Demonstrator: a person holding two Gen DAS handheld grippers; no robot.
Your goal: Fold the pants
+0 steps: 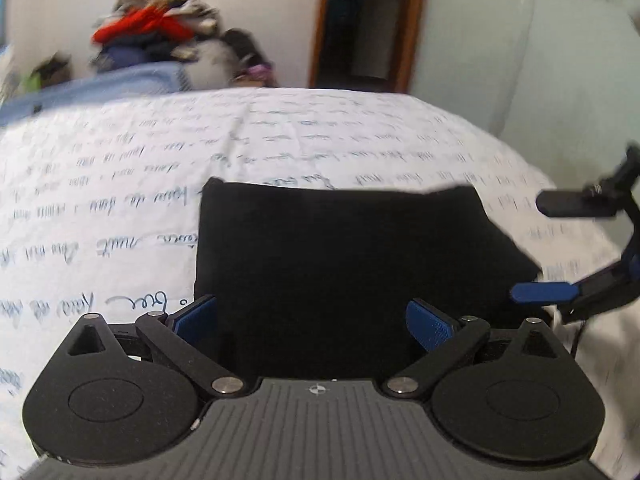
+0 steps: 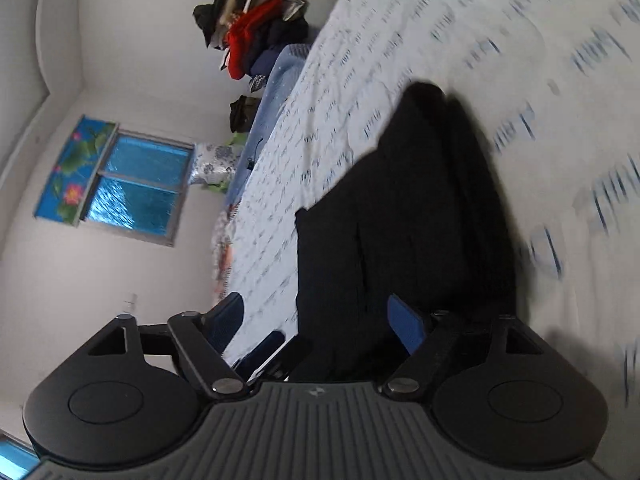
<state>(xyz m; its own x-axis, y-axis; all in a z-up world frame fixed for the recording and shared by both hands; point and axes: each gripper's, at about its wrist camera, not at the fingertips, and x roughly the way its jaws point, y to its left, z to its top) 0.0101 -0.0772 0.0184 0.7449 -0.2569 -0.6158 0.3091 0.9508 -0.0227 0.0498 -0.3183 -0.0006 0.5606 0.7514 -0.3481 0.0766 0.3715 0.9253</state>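
Observation:
The black pants lie folded into a compact rectangle on the white bedsheet printed with blue handwriting. My left gripper is open, its blue pads spread wide over the near edge of the pants, holding nothing. My right gripper shows at the right of the left wrist view, open, beside the right edge of the pants. In the right wrist view the right gripper is open and rolled sideways, with the pants ahead of it.
A pile of mixed clothes with a red garment sits at the far side of the bed, also in the right wrist view. A blue blanket lies beside it. A doorway and a window are behind.

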